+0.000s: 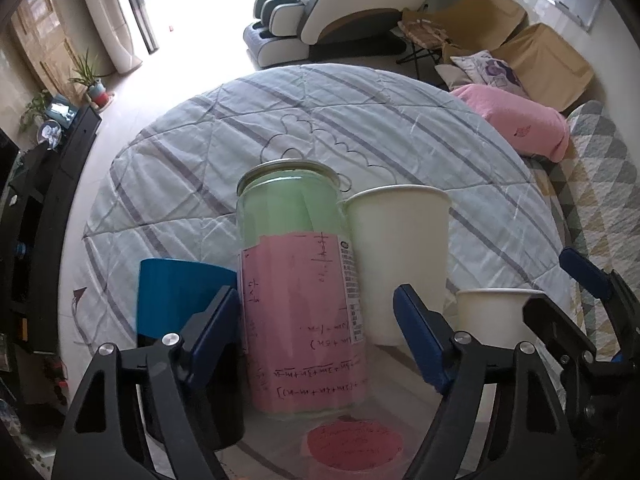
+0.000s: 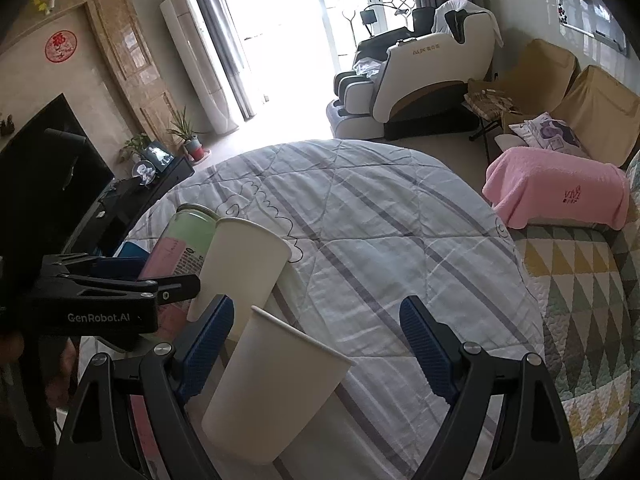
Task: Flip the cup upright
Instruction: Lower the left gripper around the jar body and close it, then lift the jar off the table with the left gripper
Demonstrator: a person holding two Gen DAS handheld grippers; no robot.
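Observation:
A clear jar (image 1: 296, 280) with a metal rim, holding green and pink paper, stands upright between my open left gripper's (image 1: 316, 336) blue fingers. A tall white paper cup (image 1: 400, 256) stands upright to its right. A shorter white cup (image 1: 496, 312) stands upright further right, by my right gripper (image 1: 576, 300). In the right wrist view this near cup (image 2: 276, 388) stands mouth up between my open right gripper's (image 2: 316, 348) fingers, close to the left finger (image 2: 204, 348). The tall cup (image 2: 240, 264), the jar (image 2: 188, 236) and my left gripper (image 2: 120, 284) sit behind it.
A blue and black container (image 1: 180, 300) stands left of the jar. A pink round lid (image 1: 354, 444) lies in front of it. Everything sits on a glass tabletop (image 1: 400, 392) beside a striped quilt (image 2: 360, 240). A pink cushion (image 2: 560, 192) and patterned sofa lie to the right.

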